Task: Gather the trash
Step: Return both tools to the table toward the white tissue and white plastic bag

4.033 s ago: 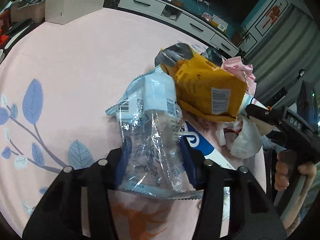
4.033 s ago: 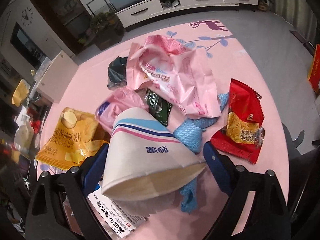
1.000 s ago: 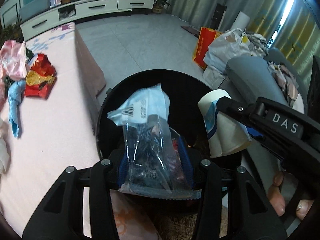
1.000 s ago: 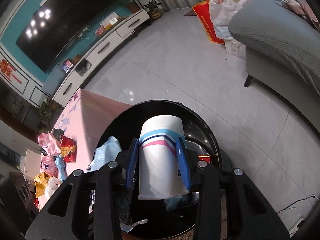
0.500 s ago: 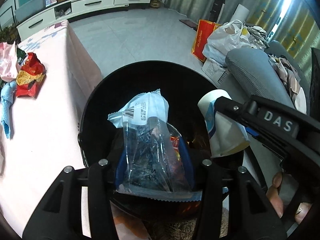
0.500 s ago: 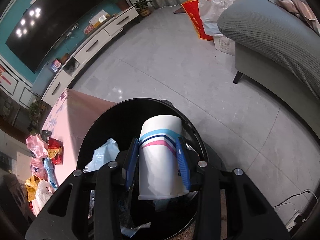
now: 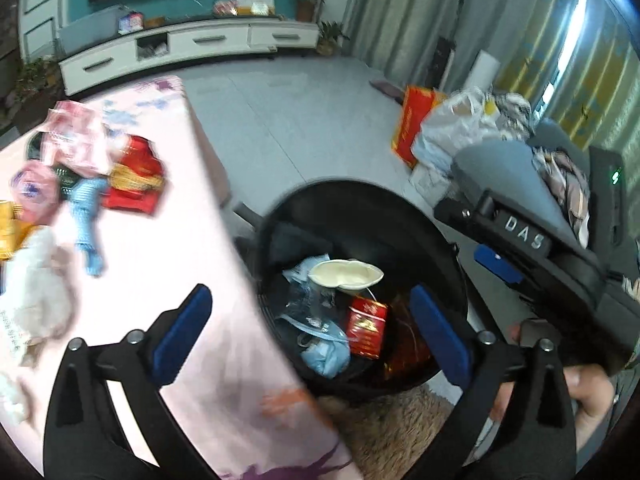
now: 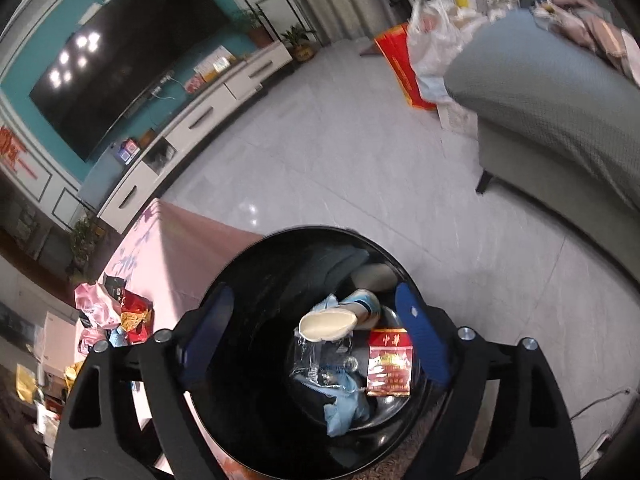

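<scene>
The trash now lies inside the round black bin [image 8: 240, 360], which has smooth and glossy walls and stands on the floor just beside the near edge of the pink surface [image 7: 168, 248]. At the bottom a white paper cup [image 8: 328, 326] with blue and pink stripes lies on its side, its mouth squashed to an oval, and a clear crinkled plastic wrapper [image 8: 320, 368] lies just beside it and partly under it. Near them there is a flat red cigarette pack [image 8: 389, 362] with gold print and a soft crumpled light blue piece [image 8: 346, 410]. The left hand-held gripper [image 7: 316, 334] hangs above the bin rim next to the surface edge, tilted downward; its jaws have just been opening, they stand wide apart and nothing is between them. The right hand-held gripper [image 8: 316, 338] points down into the bin mouth; its jaws also have just been opening, the blue pads are well apart and the cup is free below them. In the left wrist view a hand [image 7: 588, 392] grips the handle of the right hand-held gripper at the lower right. More trash remains on the pink surface toward its far left part: a shiny red snack bag [image 7: 134, 182], a pink wrapper [image 7: 76, 140], a light blue cloth-like piece [image 7: 86, 220] and a white crumpled bag [image 7: 36, 280], all blurred. A grey sofa [image 8: 560, 112] with rough fabric stands across the pale tiled floor [image 8: 360, 152].
</scene>
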### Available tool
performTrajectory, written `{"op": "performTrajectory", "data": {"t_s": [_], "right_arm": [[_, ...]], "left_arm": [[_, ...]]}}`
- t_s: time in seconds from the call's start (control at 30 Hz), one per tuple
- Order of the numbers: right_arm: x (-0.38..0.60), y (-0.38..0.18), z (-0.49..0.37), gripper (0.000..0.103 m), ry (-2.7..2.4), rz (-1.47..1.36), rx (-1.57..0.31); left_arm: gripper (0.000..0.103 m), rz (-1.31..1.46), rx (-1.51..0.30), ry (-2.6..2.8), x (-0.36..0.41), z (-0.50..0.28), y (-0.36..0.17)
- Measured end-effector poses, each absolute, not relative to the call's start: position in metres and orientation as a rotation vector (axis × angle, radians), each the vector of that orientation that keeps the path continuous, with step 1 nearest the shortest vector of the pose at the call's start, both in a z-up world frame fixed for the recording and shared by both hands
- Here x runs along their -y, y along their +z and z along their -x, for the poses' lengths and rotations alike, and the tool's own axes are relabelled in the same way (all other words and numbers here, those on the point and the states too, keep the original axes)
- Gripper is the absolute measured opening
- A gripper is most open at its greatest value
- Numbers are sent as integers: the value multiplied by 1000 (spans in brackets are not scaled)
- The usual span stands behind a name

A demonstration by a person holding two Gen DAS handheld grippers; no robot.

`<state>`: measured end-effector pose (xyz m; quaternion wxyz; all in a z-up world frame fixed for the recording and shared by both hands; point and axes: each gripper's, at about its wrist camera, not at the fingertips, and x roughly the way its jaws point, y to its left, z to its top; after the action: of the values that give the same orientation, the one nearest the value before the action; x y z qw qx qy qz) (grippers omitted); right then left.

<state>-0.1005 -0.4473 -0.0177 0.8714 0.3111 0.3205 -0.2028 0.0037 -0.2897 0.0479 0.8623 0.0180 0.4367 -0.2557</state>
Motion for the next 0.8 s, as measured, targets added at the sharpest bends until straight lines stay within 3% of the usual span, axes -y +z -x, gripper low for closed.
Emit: {"op": "performTrajectory", "data": {"t_s": [0.17, 0.47, 0.63, 0.8], "right_arm": [[422, 1, 99, 98, -387, -562, -593], [359, 33, 93, 100, -180, -462, -460], [300, 32, 74, 100, -62, -344, -488], [239, 8, 55, 100, -17, -180, -543]], "left_arm": [[100, 43, -863, -425, 222, 3, 72], [100, 185, -778, -107, 73, 20, 91], [100, 231, -749, 47, 8, 41, 69], [100, 286, -855, 64, -27, 39, 29]]}}
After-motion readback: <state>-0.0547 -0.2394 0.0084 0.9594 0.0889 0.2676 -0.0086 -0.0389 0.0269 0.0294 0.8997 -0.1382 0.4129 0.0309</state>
